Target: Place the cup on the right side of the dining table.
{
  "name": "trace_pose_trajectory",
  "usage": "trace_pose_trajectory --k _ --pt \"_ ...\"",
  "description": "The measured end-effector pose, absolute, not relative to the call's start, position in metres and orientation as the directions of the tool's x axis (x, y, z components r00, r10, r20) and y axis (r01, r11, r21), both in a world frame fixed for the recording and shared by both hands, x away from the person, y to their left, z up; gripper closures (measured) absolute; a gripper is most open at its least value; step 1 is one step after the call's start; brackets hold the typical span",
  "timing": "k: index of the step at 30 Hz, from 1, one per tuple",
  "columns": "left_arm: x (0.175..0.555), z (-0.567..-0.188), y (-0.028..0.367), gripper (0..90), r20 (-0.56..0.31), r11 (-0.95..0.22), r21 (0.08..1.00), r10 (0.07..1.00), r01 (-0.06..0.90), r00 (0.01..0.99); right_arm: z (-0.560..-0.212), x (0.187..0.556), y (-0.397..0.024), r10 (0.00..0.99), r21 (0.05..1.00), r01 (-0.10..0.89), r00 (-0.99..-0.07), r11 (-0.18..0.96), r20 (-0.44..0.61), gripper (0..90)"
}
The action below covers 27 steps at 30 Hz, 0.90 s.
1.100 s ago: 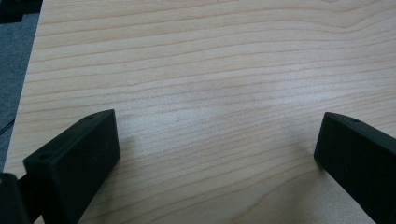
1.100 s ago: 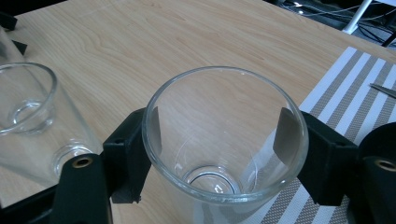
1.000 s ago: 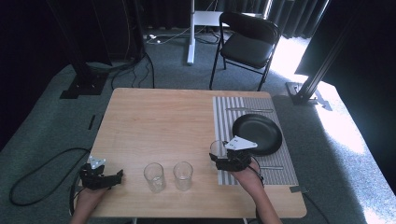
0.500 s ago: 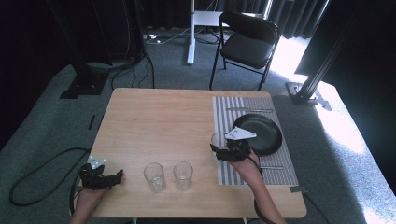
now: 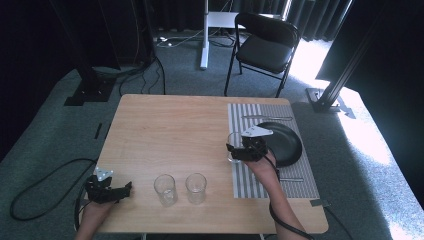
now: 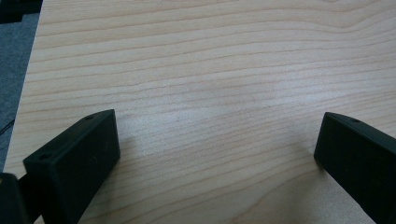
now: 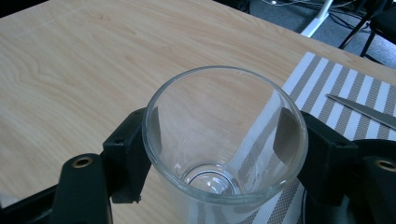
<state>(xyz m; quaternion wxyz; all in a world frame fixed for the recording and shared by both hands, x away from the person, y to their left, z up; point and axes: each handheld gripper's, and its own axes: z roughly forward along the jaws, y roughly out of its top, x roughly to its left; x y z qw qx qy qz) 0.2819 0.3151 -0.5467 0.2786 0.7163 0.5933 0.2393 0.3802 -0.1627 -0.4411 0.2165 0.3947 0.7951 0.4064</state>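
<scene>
One glass point(image 7: 224, 140) is clamped upright in the right gripper point(image 5: 245, 150) at centre-right of the high view, over the placemat's point(image 5: 260, 185) left edge, apparently mid-carry, to be set down next; left gripper point(image 6: 219, 154) is held wide apart, empty.

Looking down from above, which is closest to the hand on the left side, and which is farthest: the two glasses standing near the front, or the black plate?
From the left gripper in the high view:
1. The left empty glass, just to its right near the front edge.
2. The right empty glass, next along.
3. The black plate, far across on the striped mat.
</scene>
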Motion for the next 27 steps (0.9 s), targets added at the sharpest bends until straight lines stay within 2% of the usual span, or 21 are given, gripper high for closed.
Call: trace_pose_trajectory --k 22,27 --pt "0.282 -0.547 0.315 0.5 0.012 -0.141 0.683 0.983 0.716 0.181 -0.438 0.429 -0.164 0.861 0.811 0.5 -0.508 0.304 -0.009 28.1" --pt "0.282 -0.547 0.315 0.5 0.012 -0.141 0.683 0.983 0.716 0.181 -0.441 0.44 -0.163 0.878 0.803 0.509 -0.476 0.311 -0.038 28.1"
